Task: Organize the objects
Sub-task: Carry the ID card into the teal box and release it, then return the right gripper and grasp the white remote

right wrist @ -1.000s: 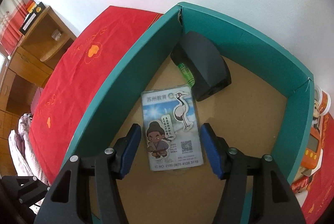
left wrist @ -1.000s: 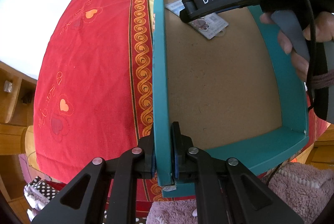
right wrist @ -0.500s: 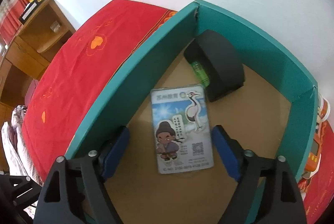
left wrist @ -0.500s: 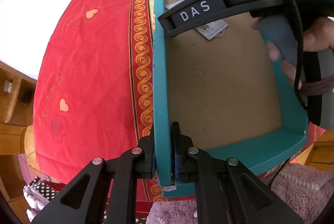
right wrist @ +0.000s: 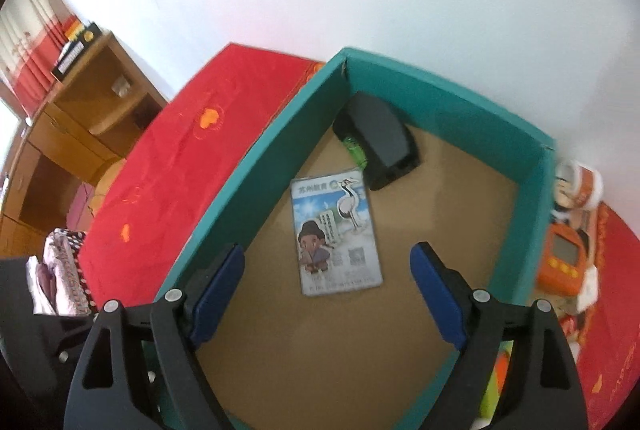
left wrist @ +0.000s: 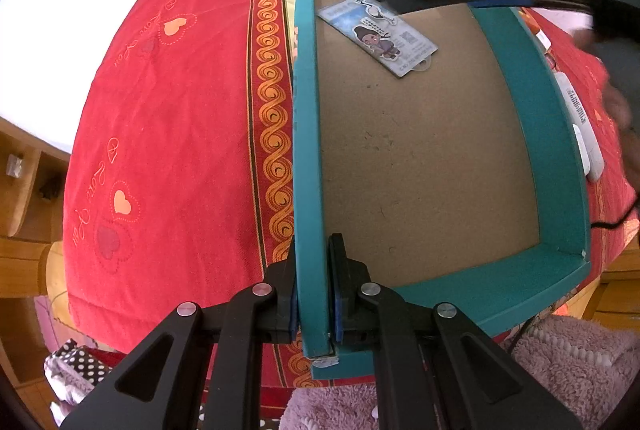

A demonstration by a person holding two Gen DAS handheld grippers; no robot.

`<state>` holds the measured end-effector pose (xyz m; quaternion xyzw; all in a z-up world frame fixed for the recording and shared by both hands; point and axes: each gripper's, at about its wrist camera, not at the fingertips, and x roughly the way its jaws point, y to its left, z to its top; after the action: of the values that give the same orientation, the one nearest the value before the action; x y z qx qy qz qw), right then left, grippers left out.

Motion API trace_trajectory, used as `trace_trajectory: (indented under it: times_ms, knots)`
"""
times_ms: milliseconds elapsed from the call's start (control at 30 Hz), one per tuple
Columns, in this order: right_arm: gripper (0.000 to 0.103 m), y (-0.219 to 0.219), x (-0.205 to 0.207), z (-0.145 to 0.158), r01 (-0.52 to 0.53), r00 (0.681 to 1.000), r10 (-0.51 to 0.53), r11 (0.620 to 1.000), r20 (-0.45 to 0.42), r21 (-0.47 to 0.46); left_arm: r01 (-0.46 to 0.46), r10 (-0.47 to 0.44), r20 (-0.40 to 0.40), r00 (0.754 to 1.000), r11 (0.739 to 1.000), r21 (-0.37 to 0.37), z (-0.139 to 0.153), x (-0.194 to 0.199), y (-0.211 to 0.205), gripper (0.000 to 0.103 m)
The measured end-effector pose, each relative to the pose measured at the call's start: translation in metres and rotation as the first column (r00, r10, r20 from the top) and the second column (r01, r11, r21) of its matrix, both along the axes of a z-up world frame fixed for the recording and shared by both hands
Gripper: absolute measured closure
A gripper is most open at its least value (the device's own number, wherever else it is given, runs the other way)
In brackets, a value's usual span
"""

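card (right wrist: 338, 232): laid flat in teal box (right wrist: 256, 165), ahead of, untouched by right gripper (right wrist: 328, 294)
right gripper: spread wide, lately opened further
left gripper (left wrist: 313, 282): pinched on box wall

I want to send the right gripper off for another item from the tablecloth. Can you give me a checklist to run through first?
1. Left gripper shut on the teal box wall: ok.
2. Right gripper open, nothing between its pads, ready to grasp; its jaws have just been opening: ok.
3. Cartoon card lies flat on the box floor, free of the gripper: ok.
4. Black device sits in the far corner, apart from the card: ok.
5. Bare floor left in the box for more items: ok.
6. Items waiting outside the right wall, such as the orange device: present, but which one is easiest to grasp: cannot tell.
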<state>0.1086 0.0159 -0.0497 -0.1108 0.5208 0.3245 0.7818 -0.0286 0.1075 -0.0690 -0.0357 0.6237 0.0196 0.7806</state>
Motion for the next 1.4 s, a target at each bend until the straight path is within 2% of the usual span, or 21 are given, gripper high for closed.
trace_trajectory:
  times_ms: [233,333,533,833,967,1067,1400]
  knots:
    - [0.016,-0.055,-0.014,0.027,0.077,0.997,-0.078,0.995,0.020,0.068,-0.006,0.006,0.000,1.000,1.000,-0.007,0.000,0.000,0.003,0.092]
    - [0.016,-0.083,-0.019,0.033,0.131,0.991,-0.133,0.989,0.033,0.067,-0.006,0.006,-0.002,1.000,1.000,-0.004,0.001,0.001,0.003,0.092]
    - [0.016,-0.138,-0.029,0.029,0.222,0.974,-0.223,0.975,0.031,0.027,-0.006,0.006,-0.002,1.000,1.000,-0.004,0.001,0.001,0.003,0.092]
    - [0.018,-0.206,-0.022,0.002,0.373,0.927,-0.374,0.927,-0.009,-0.049,-0.006,0.006,-0.002,1.000,1.000,-0.004,0.001,0.001,0.003,0.092]
    - [0.021,-0.226,-0.019,-0.009,0.422,0.905,-0.424,0.905,-0.030,-0.057,-0.006,0.006,-0.003,1.000,1.000,-0.001,0.001,0.001,0.003,0.092]
    - [0.031,-0.233,-0.017,-0.017,0.437,0.896,-0.441,0.897,-0.055,-0.070,-0.006,0.006,-0.002,1.000,1.000,0.001,0.000,0.000,0.002,0.092]
    - [0.041,-0.230,-0.013,-0.038,0.403,0.908,-0.413,0.907,-0.072,-0.119,-0.007,0.007,0.000,1.000,1.000,0.004,0.000,0.000,0.001,0.092]
